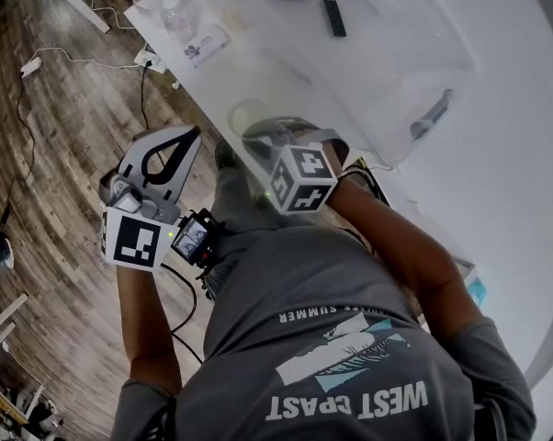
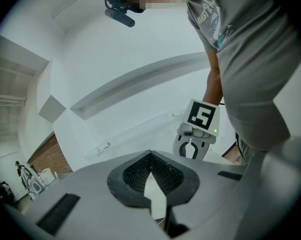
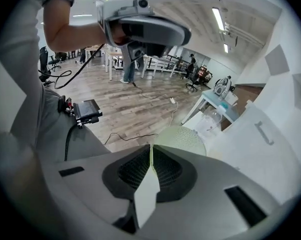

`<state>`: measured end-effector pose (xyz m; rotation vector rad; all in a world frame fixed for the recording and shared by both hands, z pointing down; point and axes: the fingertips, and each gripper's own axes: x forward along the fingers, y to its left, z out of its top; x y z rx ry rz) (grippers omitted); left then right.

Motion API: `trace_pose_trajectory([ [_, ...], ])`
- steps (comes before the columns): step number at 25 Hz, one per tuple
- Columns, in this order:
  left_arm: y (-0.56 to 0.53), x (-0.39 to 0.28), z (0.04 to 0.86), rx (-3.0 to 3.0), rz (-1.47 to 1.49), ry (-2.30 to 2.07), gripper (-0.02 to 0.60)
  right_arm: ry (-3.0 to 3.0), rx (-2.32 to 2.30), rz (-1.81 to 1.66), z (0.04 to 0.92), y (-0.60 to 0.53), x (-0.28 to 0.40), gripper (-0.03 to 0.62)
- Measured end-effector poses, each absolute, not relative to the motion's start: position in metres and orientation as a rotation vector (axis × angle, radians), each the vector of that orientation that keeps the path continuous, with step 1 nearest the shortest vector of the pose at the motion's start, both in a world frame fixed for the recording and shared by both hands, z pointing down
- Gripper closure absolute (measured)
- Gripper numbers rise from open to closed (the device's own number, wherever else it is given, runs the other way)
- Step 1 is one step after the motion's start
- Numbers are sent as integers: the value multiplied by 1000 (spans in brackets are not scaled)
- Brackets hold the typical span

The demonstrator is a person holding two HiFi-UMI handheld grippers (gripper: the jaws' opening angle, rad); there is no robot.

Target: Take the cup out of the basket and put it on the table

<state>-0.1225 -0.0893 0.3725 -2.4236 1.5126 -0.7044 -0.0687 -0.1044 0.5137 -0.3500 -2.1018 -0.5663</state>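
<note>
Fingers [image 3: 128, 173] of the right gripper [image 3: 151, 155] are nearly closed, pinched on the thin wall of the pale green cup [image 3: 183, 140]. The wall is seen as a green sliver between the pads, with the cup body beyond the tips. In the head view the cup [image 1: 249, 118] is seen at the near edge of the white table [image 1: 497, 182], by the near-left corner of the clear basket [image 1: 414, 58], with the gripper pitched down onto it. Whether the base is touching the table can't be told. Left gripper [image 2: 150, 155]: fingers closed together with nothing between, held off to the side over the wooden floor [image 1: 56, 154]; no role is judged for it at present. Step in hand is judged as placement: extraction looks done, set-down is not yet confirmed. Next, the cup is to be lowered until the base is flat on a bare patch of table, and kept inboard, since the drop-off is close. Fingers are then to be opened and drawn straight back off the wall so the light cup isn't tipped or dragged. With a thin-wall pinch some tilt is likely, so upright is to be checked before release.
</note>
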Motion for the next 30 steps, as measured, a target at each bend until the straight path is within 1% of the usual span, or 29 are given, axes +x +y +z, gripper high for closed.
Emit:
trace_pose_trajectory([
  [8,-83,-128,383,-2438,-704,1542,572,-1980,-390,-492,579,-103,-54,563],
  [16,-76,-131,387,-2439,-709,1551,572,-1913,-391,-472,608,-105,-47,562],
  [21,-73,-133,385,-2434,-713,1551,572,-1908,-379,-480,608,-106,-46,557],
  [25,-73,-131,382,-2428,-721,1539,572,-1937,-363,-480,599,-107,-46,526],
  [28,-72,-130,376,-2417,-735,1528,572,-1997,-335,-487,575,-106,-52,491],
  [30,-71,-129,371,-2409,-745,1520,572,-2076,-295,-508,546,-104,-57,490],
])
